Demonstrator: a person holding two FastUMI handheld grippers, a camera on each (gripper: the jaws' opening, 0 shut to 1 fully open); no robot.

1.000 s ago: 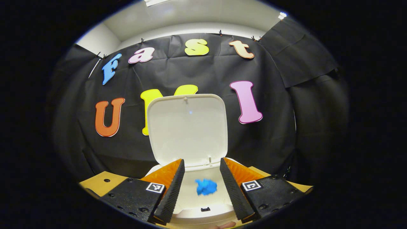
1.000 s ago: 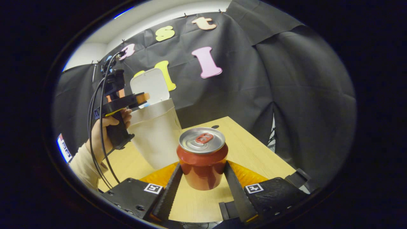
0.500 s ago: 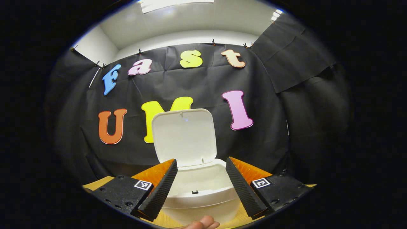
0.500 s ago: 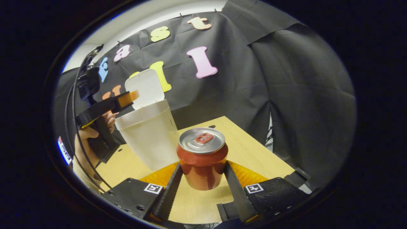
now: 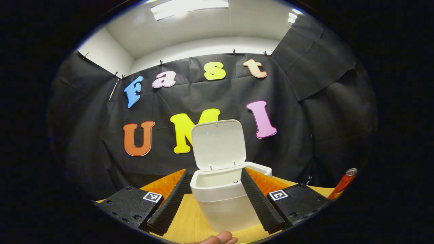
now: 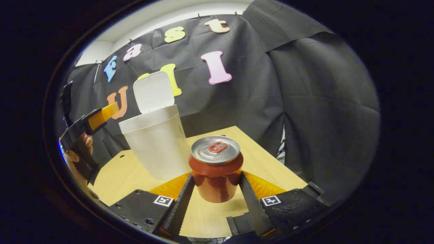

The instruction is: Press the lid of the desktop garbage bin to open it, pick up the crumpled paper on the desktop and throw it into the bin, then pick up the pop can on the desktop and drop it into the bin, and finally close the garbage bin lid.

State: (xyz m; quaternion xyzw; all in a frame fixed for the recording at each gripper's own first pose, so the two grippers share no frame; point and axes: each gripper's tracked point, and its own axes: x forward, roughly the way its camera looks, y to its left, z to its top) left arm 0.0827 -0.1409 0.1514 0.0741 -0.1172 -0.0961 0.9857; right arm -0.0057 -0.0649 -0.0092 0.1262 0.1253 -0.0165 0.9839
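Note:
The white bin (image 5: 222, 203) stands on the wooden table (image 5: 184, 220) with its lid (image 5: 218, 145) raised upright. My left gripper (image 5: 214, 173) is open and empty, a short way in front of the bin. The bin's floor is hidden from here. My right gripper (image 6: 216, 176) is shut on the red pop can (image 6: 217, 171), one finger pressing each side, silver top upward. The bin (image 6: 157, 147) stands to the can's left with its lid (image 6: 152, 91) up. The left gripper (image 6: 93, 118) hangs left of the bin, held by a hand (image 6: 73, 157).
The wooden table (image 6: 261, 159) ends at a corner behind the can, close to the black cloth wall. The can (image 5: 343, 181) appears at the far right of the left gripper view. A fingertip (image 5: 220, 238) pokes in at the bottom edge.
My left gripper has drawn back and lower from over the open bin, so the blue paper inside is out of sight. The right gripper stays shut on the can.

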